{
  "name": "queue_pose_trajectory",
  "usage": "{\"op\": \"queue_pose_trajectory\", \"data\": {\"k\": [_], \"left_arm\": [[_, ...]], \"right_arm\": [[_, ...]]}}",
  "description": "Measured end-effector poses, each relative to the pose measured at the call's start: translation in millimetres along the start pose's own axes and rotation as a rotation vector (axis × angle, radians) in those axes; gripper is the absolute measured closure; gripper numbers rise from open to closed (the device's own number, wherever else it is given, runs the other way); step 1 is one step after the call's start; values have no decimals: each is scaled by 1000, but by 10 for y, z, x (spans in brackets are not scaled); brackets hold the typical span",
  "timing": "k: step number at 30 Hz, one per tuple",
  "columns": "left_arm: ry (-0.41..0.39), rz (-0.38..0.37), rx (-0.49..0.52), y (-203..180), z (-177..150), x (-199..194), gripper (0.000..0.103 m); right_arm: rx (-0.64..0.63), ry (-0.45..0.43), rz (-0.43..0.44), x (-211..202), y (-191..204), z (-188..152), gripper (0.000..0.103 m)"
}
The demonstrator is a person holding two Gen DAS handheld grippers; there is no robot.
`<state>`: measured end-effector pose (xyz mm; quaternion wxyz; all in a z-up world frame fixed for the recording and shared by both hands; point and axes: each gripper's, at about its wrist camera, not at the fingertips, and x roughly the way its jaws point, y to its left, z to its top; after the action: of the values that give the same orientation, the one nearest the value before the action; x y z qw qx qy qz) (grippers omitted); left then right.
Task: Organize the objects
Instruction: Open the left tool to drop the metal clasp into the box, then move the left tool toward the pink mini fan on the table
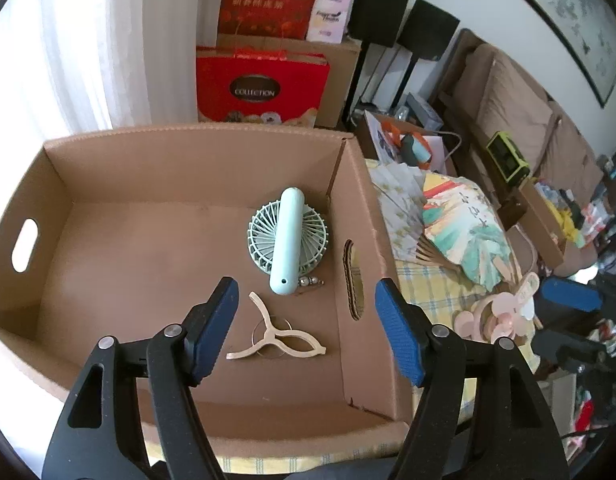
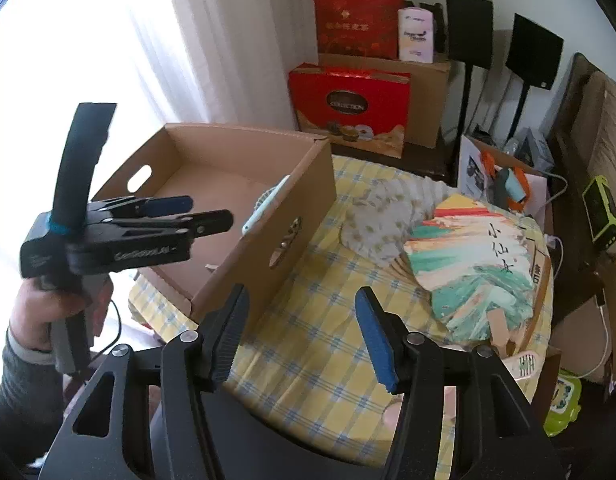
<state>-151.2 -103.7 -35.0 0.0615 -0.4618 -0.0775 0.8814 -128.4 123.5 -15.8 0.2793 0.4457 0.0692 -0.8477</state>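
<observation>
A brown cardboard box (image 1: 168,160) stands on a yellow checked tablecloth (image 2: 320,320). Inside it lie a mint handheld fan (image 1: 286,240) and a beige three-armed piece (image 1: 276,340). My left gripper (image 1: 306,292) is open and empty, hovering over the box's near right corner; it also shows in the right wrist view (image 2: 200,210). My right gripper (image 2: 300,300) is open and empty above the cloth, right of the box (image 2: 308,200). Painted paper folding fans (image 2: 476,276) lie spread on the cloth. A pink handheld fan (image 1: 504,312) lies near the table edge.
Red gift boxes (image 1: 262,84) and a large carton stand behind the table by a white curtain. Black speakers on stands (image 2: 532,56), a sofa (image 1: 520,108), a green device (image 1: 508,160) and floor clutter fill the right side.
</observation>
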Motion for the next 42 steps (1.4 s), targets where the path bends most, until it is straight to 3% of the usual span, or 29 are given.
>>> {"op": "queue_pose_trajectory", "data": {"k": [8,15,16,17,18,25,27,42], "left_arm": [[-36,5,32,-177,-91,-220,32],[-38,-20,53,-341,-174,-345,31],[-37,-22,55,-365,-183,-353,27],[-38,-25,56,-385,-188,-364,11],[-46,-33,54,-407,-199,-384,5],[-50,-32,85,-589,-259,-468,4],[-49,-37,91,-628,-277,-482,0],[-42,-57,141,-1012,-407,-555,0]], "right_arm": [[34,-36,-42,-120,-62,-78,38],[75,-62,-105,-226,-176,-160,24],[82,-66,-111,-245,-201,-174,23],[88,-68,-115,-257,-219,-183,23],[94,-70,-119,-267,-247,-195,21],[139,-67,-149,-293,-402,-335,7],[152,-71,-159,-308,-429,-367,0],[218,-105,-193,-537,-660,-579,0]]}}
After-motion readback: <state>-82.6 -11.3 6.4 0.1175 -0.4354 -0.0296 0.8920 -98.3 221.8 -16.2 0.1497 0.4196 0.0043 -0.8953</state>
